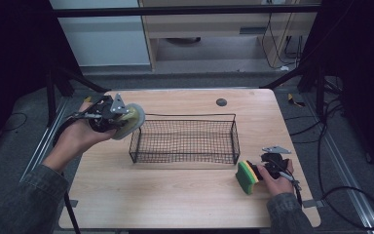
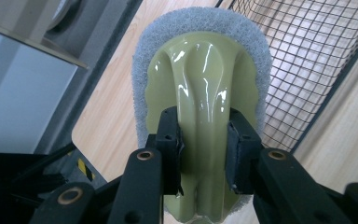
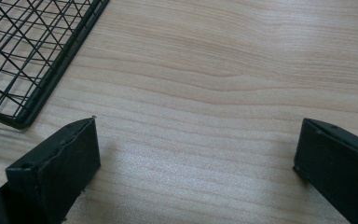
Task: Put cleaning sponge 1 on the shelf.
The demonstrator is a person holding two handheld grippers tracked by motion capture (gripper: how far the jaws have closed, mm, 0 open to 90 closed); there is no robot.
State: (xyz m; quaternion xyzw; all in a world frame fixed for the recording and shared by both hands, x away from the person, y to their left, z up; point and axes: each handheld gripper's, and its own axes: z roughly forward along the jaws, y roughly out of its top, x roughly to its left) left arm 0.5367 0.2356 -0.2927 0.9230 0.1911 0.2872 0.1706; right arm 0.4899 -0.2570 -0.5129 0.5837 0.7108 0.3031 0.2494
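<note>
Pale-green glossy plastic scrubber with grey pad (image 2: 200, 84) clenched by handle in left gripper (image 1: 108, 116), held off table just left of black wire mesh basket (image 1: 185, 139). Right gripper (image 3: 196, 163) released, jaws wide, beside green-yellow sponge (image 1: 246, 177), right of basket.

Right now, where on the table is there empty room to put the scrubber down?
The front of the table, between the wire basket and the near edge, is bare wood. The back strip behind the basket is bare apart from a small dark cap. The front right is crowded: sponge and right gripper. The basket looks empty too.
</note>
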